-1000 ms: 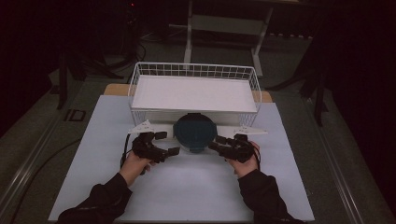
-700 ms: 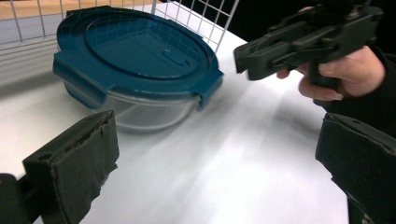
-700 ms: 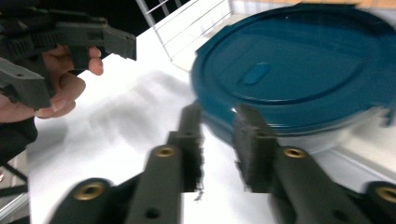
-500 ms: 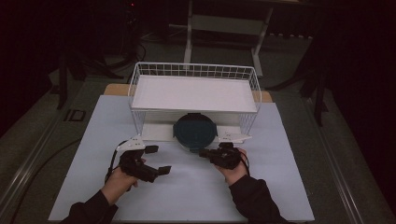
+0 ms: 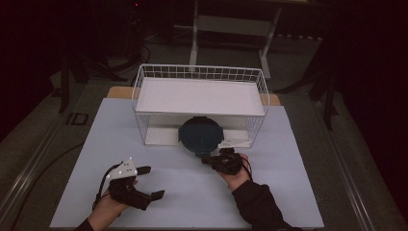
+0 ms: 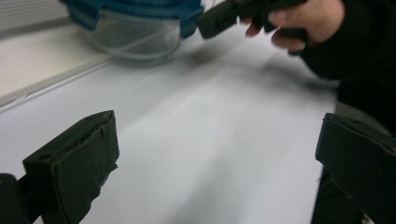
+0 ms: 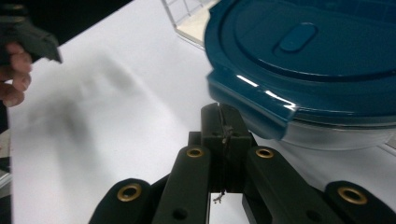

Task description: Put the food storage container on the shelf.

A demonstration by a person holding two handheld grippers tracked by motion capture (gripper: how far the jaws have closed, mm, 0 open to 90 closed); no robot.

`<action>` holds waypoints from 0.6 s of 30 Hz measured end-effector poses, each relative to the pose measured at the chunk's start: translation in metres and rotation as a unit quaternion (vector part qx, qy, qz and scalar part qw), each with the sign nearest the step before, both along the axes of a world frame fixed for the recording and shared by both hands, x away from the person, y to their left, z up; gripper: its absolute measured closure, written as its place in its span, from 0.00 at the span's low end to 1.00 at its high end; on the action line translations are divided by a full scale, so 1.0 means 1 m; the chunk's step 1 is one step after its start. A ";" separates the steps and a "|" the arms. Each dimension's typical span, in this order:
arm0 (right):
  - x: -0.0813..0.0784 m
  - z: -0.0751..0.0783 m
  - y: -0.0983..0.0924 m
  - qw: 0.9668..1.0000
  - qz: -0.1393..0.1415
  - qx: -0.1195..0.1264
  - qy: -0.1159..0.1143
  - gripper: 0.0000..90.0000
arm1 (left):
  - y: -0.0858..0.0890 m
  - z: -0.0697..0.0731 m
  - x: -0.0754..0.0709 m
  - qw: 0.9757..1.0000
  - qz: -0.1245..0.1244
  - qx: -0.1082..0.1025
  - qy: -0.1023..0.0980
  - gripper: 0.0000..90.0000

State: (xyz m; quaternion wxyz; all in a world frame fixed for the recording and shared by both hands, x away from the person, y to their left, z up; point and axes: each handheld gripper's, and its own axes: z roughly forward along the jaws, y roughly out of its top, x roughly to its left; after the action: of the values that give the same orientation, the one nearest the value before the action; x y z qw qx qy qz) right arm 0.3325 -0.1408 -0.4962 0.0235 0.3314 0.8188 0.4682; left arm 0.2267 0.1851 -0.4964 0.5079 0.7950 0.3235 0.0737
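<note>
I am keeping my right gripper [image 7: 223, 122] pressed together on nothing, its tips just beside the blue-lidded container [image 5: 200, 135]. That container is sitting at the front of the wire basket [image 5: 144, 86]. My left gripper [image 5: 149, 183], jaws apart, is hovering well away from the container.

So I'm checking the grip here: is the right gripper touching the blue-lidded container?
Cannot tell. In the right gripper view the shut right gripper sits just under the lid's flap on the container, but no clear contact or gap shows.

My jaws: matt black, rough pads. Lid [image 7: 303, 60] at one o'clock: glossy blue plastic over a clear bowl [image 7: 336, 133]. Rack [image 5: 199, 91]: white wire. Table [image 5: 192, 192]: matt, smooth.
</note>
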 end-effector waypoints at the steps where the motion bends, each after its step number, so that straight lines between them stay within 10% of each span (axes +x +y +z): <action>1: 0.002 -0.001 0.000 1.000 -0.003 -0.004 -0.001 1.00 | 0.001 -0.002 -0.002 1.000 0.004 0.005 -0.004 0.00; 18: 0.027 -0.003 0.009 1.000 -0.029 0.003 -0.001 1.00 | -0.003 -0.011 -0.006 1.000 0.007 0.007 -0.023 0.00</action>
State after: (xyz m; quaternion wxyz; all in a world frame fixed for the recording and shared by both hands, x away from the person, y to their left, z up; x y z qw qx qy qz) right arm 0.3595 -0.1320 -0.4996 0.0365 0.3548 0.8073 0.4702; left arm 0.2207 0.1824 -0.5079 0.5087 0.7947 0.3164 0.0976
